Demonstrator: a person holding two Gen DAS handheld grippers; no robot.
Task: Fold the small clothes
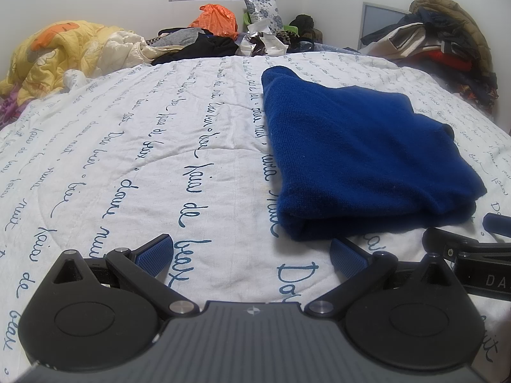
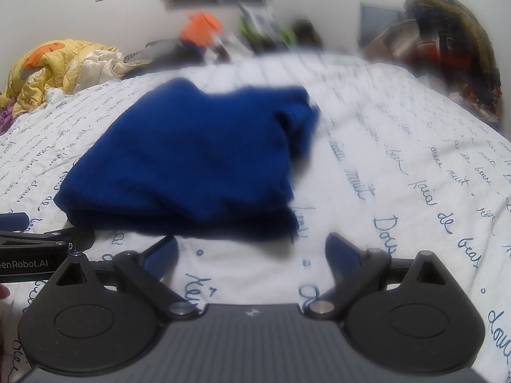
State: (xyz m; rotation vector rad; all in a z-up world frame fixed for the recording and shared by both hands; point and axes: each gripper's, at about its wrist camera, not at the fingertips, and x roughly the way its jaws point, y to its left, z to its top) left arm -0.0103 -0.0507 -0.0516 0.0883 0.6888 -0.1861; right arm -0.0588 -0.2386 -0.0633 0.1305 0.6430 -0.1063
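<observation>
A dark blue knitted garment point(image 1: 361, 156) lies folded into a thick rectangle on the white bedspread point(image 1: 127, 159) with blue script. In the left wrist view it is ahead and to the right; in the blurred right wrist view it point(image 2: 191, 162) is ahead and to the left. My left gripper point(image 1: 252, 255) is open and empty, low over the bedspread, just short of the garment's near left corner. My right gripper point(image 2: 250, 252) is open and empty, just short of the garment's near edge. The right gripper also shows at the left wrist view's right edge point(image 1: 472, 249).
A yellow quilt point(image 1: 57, 54) is bunched at the far left. Dark clothes, an orange bag point(image 1: 215, 20) and a floral cushion lie along the bed's far edge. A heap of coats point(image 1: 447, 41) stands at the far right. The left gripper's body shows in the right wrist view point(image 2: 32, 252).
</observation>
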